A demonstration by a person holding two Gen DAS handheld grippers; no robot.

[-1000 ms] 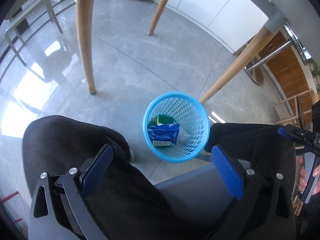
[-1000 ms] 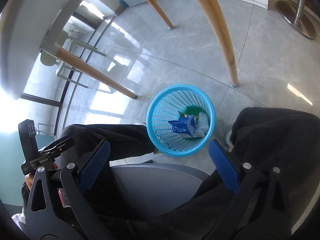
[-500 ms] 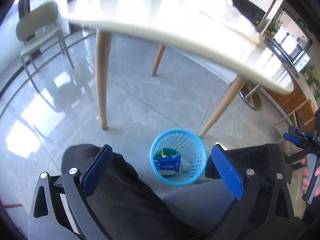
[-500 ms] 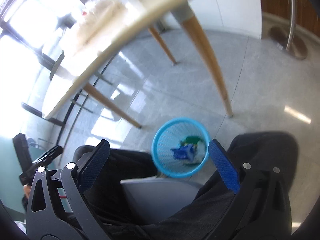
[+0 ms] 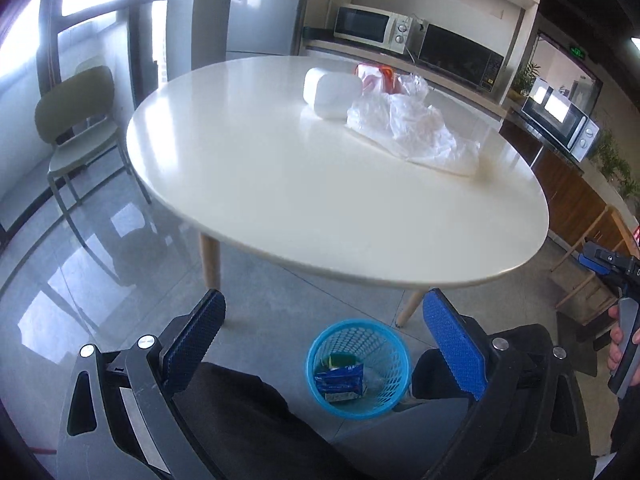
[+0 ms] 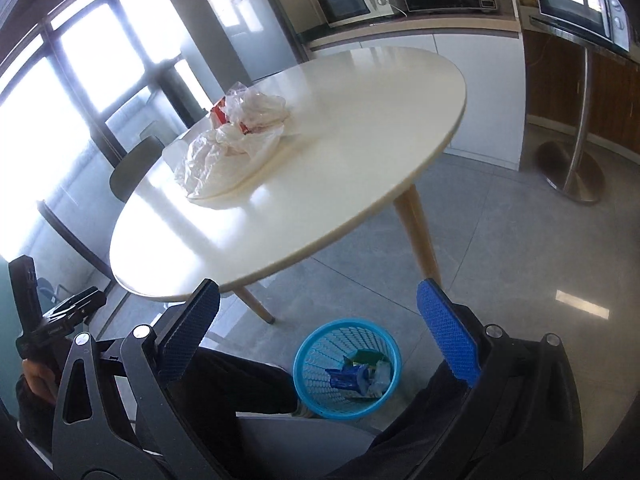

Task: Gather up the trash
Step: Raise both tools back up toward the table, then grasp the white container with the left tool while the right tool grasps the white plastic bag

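Left wrist view, change: a second ago I looked straight down at the floor and the bin; now my left gripper has tilted up and the whole table top is in sight.
Left gripper state: my blue pads stand wide apart with nothing between them.
Trash on table: a crumpled clear plastic bag lies toward the far right edge, touching a white container; a red and white wrapper sits just behind them.
Bin: the blue mesh wastebasket stands on the floor under the near table edge, between my knees, with a blue snack packet and a green scrap inside.
Around: a green chair left of the table, a white microwave on the back counter.
In the way: the table's near edge lies between my gripper and the trash.

Right wrist view, change: the table was a blurred rim half a second ago; now its top shows sharply.
Right gripper state: my right gripper is spread wide and holds nothing.
Trash: the plastic bag sits near the table's left edge, well apart from me.
Bin: the wastebasket sits below, between my pads.
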